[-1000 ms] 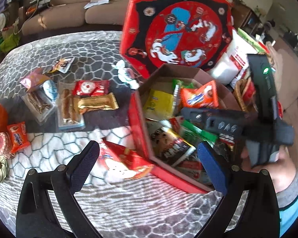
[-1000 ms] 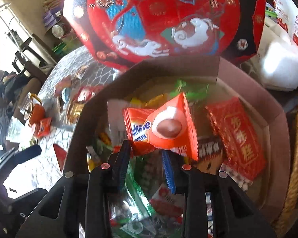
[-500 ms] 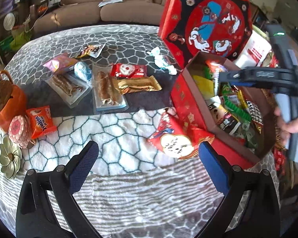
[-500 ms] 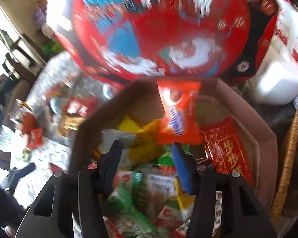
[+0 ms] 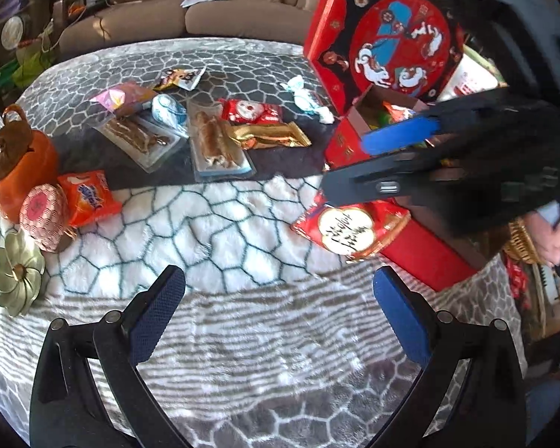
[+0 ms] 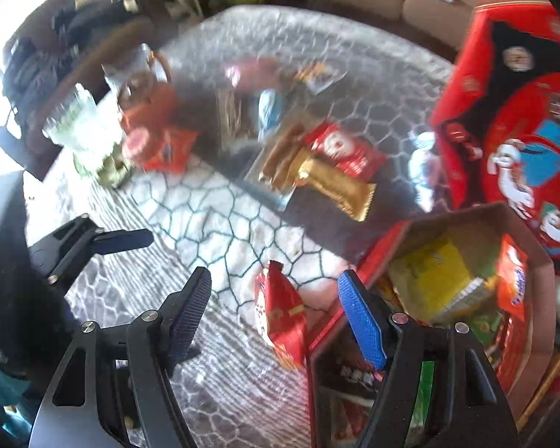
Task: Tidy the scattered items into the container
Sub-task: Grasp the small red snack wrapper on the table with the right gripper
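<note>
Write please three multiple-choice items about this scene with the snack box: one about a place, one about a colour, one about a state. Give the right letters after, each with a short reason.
1. Where does the red packet with the white label lie?
A. inside the box
B. on the cloth against the box's outer wall
C. on the sofa

2. What colour is the long wrapper beside the red snack packet?
A. gold
B. green
C. purple

3. How stands the left gripper?
A. shut on a packet
B. open, nothing between its fingers
C. shut and empty

Answers: 1 B, it leans on the red box from outside. 2 A, it shines gold in both views. 3 B, only patterned cloth shows between the fingers.
</note>
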Demonstrator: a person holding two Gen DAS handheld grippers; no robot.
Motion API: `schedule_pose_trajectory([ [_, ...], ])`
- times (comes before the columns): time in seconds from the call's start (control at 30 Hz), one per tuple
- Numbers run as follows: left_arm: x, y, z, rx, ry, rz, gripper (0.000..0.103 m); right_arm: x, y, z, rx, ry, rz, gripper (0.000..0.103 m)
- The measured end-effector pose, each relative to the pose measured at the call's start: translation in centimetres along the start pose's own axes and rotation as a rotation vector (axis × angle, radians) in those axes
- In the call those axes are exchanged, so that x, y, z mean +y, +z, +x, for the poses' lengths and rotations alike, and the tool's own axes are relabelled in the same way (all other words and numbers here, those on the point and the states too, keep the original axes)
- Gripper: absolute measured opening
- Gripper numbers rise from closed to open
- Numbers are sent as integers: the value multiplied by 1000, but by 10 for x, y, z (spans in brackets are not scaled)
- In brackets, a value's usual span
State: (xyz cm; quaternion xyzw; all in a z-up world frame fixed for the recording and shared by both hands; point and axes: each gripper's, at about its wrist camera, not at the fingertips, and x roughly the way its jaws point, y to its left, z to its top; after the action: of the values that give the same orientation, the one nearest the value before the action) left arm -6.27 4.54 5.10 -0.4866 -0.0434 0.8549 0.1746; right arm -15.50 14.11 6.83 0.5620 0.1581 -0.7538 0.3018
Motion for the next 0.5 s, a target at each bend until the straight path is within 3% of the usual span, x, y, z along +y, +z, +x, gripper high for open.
schedule_pose_trajectory([
  [0.1,-6,-3,6,5,-27,-3,101,-4,0,7,29,-28,-22,69],
  [0.13,-8,-3,8,7,-33,-4,101,-3,1,12,43,-29,-25,60],
  [0.17,-9,-3,10,9,-38,-5,101,-7,-2,13,65,-20,-16,44],
  [0.23,-12,-3,12,9,-50,-7,101,-9,-7,19,100,-14,-6,29],
  [0.37,-7,-1,11,0,-56,-18,101,-3,-10,11,62,-24,-19,17],
  [0.5,21,13,2,-32,-39,-99,103,-16,-13,-27,-90,27,89,16],
])
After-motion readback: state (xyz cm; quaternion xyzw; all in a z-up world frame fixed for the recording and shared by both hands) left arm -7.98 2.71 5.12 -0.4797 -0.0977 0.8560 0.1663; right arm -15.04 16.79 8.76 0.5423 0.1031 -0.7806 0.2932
